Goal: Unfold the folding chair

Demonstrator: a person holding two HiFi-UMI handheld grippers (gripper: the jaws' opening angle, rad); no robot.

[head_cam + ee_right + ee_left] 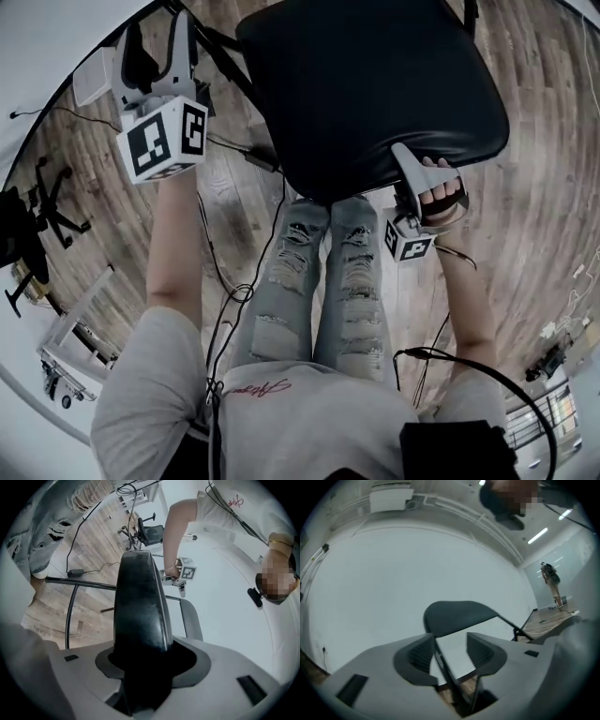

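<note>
The folding chair's black padded seat [375, 84] fills the top of the head view, over the wooden floor. My right gripper [412, 173] is at the seat's near edge, one finger lying on top of it. In the right gripper view the seat [140, 597] runs edge-on between the jaws and fills the gap: my right gripper [143, 653] is shut on it. My left gripper [161, 42] is held up at the chair's left side. Its jaws stand open [452, 651], with a thin black frame tube [445, 672] passing between them near the left pad. The dark backrest [457, 616] shows beyond.
I stand right behind the seat, legs in ripped jeans [319, 281]. Black cables [234, 291] trail over the floor. An office chair [37, 211] and a metal stand [66, 347] are at the left, and a white wall [393, 583] rises behind the chair.
</note>
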